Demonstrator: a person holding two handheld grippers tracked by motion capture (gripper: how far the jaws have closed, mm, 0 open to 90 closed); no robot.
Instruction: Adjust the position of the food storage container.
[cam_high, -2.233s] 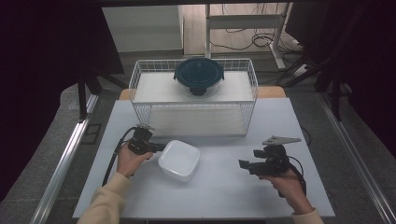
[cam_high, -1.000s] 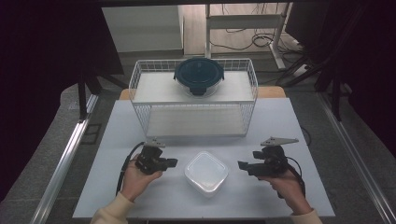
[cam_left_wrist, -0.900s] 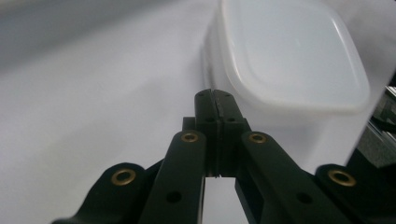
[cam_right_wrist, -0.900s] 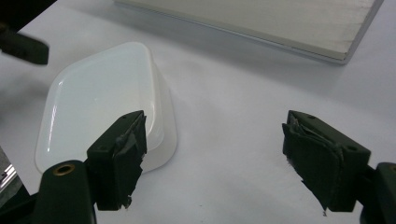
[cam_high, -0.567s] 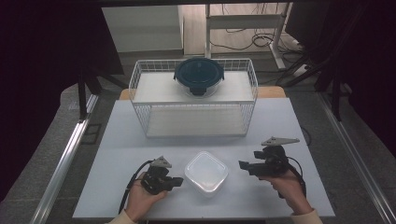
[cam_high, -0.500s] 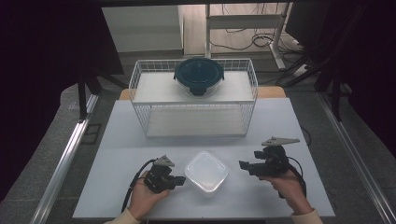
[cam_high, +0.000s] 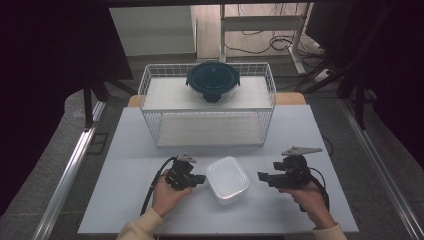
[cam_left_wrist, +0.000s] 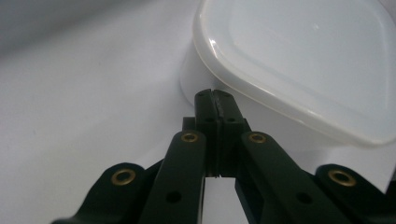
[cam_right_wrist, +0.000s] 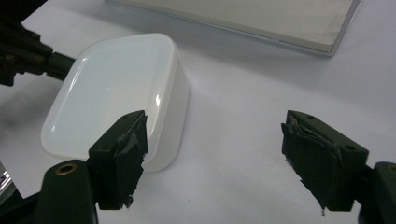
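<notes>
High view: your white lidded plastic container (cam_high: 227, 179) sits on the white table (cam_high: 130, 150), near the front edge, between your two grippers. Your left gripper (cam_high: 199, 179) has its tips right at the container's left side; your right gripper (cam_high: 262, 176) is off to the container's right, clear of it.

Left gripper view: jaws pressed together, nothing between them, tips just at the container (cam_left_wrist: 299, 60) wall under the lid rim. Can't tell if they actually touch.

Right gripper view: jaws stand wide apart, have just been closing slightly, nothing between the pads. The container (cam_right_wrist: 116, 95) sits ahead, toward the left jaw, not gripped. Your other gripper (cam_right_wrist: 28, 51) shows at the top left against the container's far side.

Around: a white wire basket (cam_high: 207, 112) stands behind the container, well apart from it, with a flat pale board inside. On top of it, at the back, sits a round glass bowl with a dark blue lid (cam_high: 213, 81). Nothing stands between the grippers and the container. Cables on the floor (cam_high: 260, 42) beyond the table.

No readable writing or brand on any item.
</notes>
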